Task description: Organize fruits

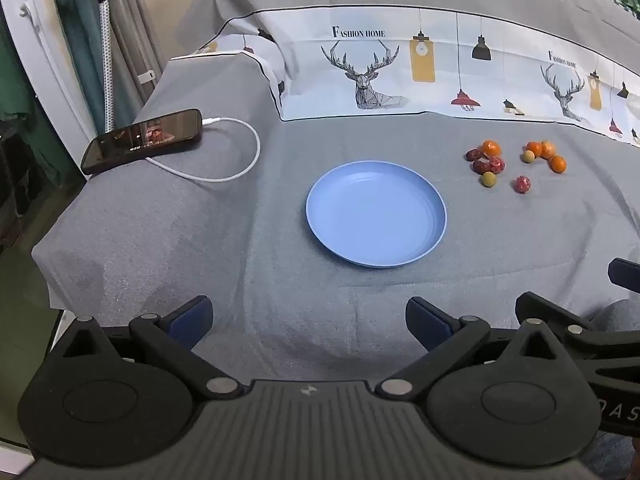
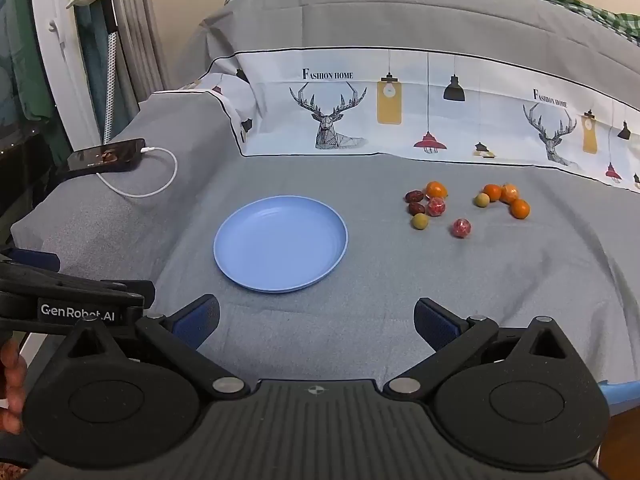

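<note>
Grey sheet [image 2: 360, 320] | print "FASHION HOME" [image 2: 328, 75] | left claw [image 2: 24, 280] label "GenRobot.AI", possibly

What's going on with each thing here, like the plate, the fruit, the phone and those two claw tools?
Blue plate: empty, flat on the grey sheet.
Fruits: loose on the sheet, right of the plate, none picked up.
Phone: screen lit, white cable plugged in.
Left gripper: open, holding nothing.
Right gripper: open, holding nothing.

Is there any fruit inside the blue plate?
No. The round blue plastic plate holds nothing; the small fruits lie beside it on the grey cloth. Underneath the plate is hidden.
</note>
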`<state>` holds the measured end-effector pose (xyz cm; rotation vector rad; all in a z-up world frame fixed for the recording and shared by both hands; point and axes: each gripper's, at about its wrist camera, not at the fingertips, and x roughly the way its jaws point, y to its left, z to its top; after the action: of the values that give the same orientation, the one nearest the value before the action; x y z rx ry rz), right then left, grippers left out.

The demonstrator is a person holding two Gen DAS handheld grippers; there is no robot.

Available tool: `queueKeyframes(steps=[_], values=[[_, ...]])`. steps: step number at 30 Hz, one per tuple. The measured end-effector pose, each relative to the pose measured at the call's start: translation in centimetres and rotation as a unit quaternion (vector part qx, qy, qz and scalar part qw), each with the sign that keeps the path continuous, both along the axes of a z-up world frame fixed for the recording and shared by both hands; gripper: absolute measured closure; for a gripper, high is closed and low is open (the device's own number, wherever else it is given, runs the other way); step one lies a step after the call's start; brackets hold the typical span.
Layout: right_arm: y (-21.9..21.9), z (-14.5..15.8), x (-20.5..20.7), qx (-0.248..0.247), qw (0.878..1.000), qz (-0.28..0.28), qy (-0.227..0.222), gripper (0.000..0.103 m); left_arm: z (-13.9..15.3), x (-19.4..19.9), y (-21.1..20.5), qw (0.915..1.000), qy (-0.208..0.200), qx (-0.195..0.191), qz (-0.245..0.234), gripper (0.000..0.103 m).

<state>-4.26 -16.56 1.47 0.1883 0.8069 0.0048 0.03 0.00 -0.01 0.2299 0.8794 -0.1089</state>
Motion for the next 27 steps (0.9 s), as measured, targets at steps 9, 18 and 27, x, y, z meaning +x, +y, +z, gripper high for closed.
queueKeyframes(steps=[9,18,27], values=[[0.13,-0.04,-0.03,-0.001,1.000,-0.001,0.000,0.000,-0.45,0.27,0.03,1.0000,0.006,-0.004,0.002,0.001],[0.04,0.02,-0.13,0.001,1.000,-0.003,0.000,0.000,-0.30,-0.27,-0.12,0.9999,0.011,-0.001,0.002,0.001],[0.06,-0.03,0.18,0.002,1.000,-0.003,0.005,0.000,-0.47,0.07,0.06,1.0000,0.000,-0.002,0.001,0.001]])
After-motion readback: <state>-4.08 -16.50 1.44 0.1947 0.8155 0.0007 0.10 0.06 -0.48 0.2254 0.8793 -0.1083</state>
